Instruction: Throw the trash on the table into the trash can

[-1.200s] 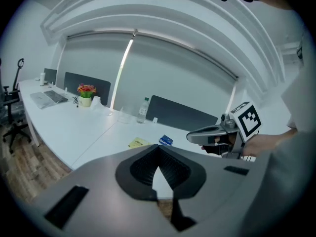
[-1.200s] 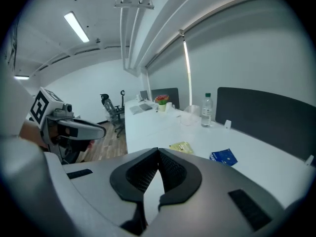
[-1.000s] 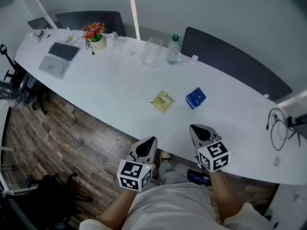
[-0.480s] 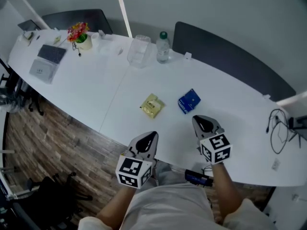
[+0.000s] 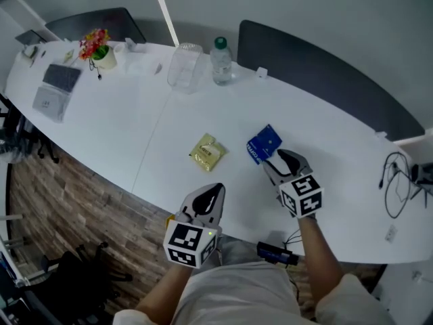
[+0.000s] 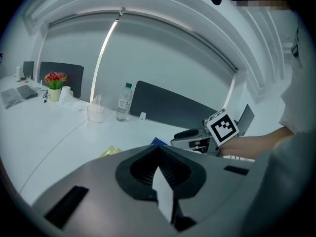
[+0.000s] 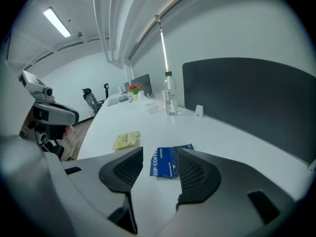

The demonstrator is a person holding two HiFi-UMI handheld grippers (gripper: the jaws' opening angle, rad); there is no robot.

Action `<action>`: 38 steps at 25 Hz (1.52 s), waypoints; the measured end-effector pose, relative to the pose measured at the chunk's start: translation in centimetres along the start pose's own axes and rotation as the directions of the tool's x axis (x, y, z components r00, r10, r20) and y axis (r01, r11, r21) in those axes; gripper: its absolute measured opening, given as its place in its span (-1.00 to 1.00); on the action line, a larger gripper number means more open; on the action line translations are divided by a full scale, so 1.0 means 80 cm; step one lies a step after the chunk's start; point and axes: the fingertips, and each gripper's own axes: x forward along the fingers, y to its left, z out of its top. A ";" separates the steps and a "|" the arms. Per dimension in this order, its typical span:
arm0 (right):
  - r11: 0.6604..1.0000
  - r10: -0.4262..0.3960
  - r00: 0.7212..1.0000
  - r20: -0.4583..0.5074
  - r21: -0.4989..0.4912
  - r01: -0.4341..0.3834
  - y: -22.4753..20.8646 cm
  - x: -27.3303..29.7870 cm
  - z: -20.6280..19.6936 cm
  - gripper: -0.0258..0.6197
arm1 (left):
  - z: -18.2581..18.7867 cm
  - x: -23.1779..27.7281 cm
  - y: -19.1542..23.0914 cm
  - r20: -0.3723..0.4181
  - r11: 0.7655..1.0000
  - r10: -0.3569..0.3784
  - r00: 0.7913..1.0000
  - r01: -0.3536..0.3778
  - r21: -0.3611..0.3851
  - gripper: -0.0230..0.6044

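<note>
The right gripper [image 5: 283, 162] is held low over the long white table [image 5: 122, 134], and its jaws are being opened. The flat blue coffee packet [image 5: 265, 143] is seen just ahead, between the jaw tips, but it is not pressed by the pads. A crumpled yellow packet [image 5: 207, 152] is lying near the blue packet, to its left. The left gripper [image 5: 212, 195] is held further left of the blue packet and nearer to the person, at the table's edge, with its jaws closed together. A clear plastic water bottle with a green cap [image 5: 220, 61] is standing well beyond the blue packet.

One blue packet [image 5: 265, 143], one yellow packet [image 5: 207, 152], one water bottle [image 5: 220, 61], one flowerpot [image 5: 105, 59]
</note>
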 end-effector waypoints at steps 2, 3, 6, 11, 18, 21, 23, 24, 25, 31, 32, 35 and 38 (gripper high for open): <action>1.000 0.013 1.000 -0.022 -0.001 -0.013 -0.006 0.013 -0.008 -0.20 | -0.003 0.004 0.000 -0.007 1.000 -0.001 1.000 0.001 -0.003 -0.92; 1.000 0.015 0.999 -0.030 -0.003 -0.016 -0.010 0.020 -0.011 -0.15 | -0.004 0.006 0.001 -0.011 1.000 0.000 1.000 0.000 -0.004 -0.92; 1.000 0.013 0.999 -0.052 -0.008 -0.013 -0.020 0.038 -0.019 -0.07 | -0.010 0.008 0.009 -0.026 1.000 0.010 1.000 -0.010 -0.009 -0.93; 1.000 0.000 0.996 -0.087 -0.005 -0.001 -0.035 0.061 -0.032 0.03 | -0.020 0.006 0.019 -0.043 1.000 0.023 0.999 -0.024 -0.018 -0.92; 1.000 -0.017 0.988 -0.151 0.008 0.018 -0.057 0.085 -0.054 0.19 | -0.028 0.014 0.025 -0.064 0.999 0.024 0.998 -0.026 -0.028 -0.92; 1.000 -0.022 0.985 -0.174 0.008 0.024 -0.061 0.091 -0.063 0.22 | -0.028 0.017 0.031 -0.067 0.999 0.028 0.997 -0.030 -0.030 -0.92; 0.999 -0.031 0.983 -0.183 0.003 0.032 -0.064 0.094 -0.066 0.22 | -0.027 0.018 0.035 -0.067 0.999 0.031 0.997 -0.033 -0.030 -0.92; 0.999 -0.039 0.981 -0.188 -0.005 0.038 -0.066 0.095 -0.067 0.22 | -0.026 0.018 0.036 -0.067 0.999 0.033 0.997 -0.035 -0.031 -0.92; 0.999 -0.047 0.980 -0.194 -0.015 0.045 -0.067 0.096 -0.068 0.22 | -0.026 0.019 0.038 -0.066 0.999 0.035 0.997 -0.037 -0.032 -0.92; 0.996 -0.074 0.973 -0.220 -0.064 0.061 -0.068 0.102 -0.064 0.21 | -0.027 0.023 0.041 -0.071 0.998 0.038 0.997 -0.041 -0.042 -0.92; 0.996 -0.072 0.972 -0.224 -0.065 0.059 -0.068 0.102 -0.064 0.21 | -0.028 0.023 0.041 -0.072 0.998 0.038 0.997 -0.041 -0.043 -0.92; 0.996 -0.070 0.970 -0.231 -0.066 0.056 -0.067 0.103 -0.063 -0.07 | -0.029 0.023 0.042 -0.075 0.998 0.038 0.996 -0.041 -0.045 -0.92; 0.996 -0.067 0.972 -0.227 -0.064 0.054 -0.065 0.103 -0.061 -0.25 | -0.028 0.022 0.042 -0.074 0.998 0.038 0.997 -0.041 -0.042 -0.92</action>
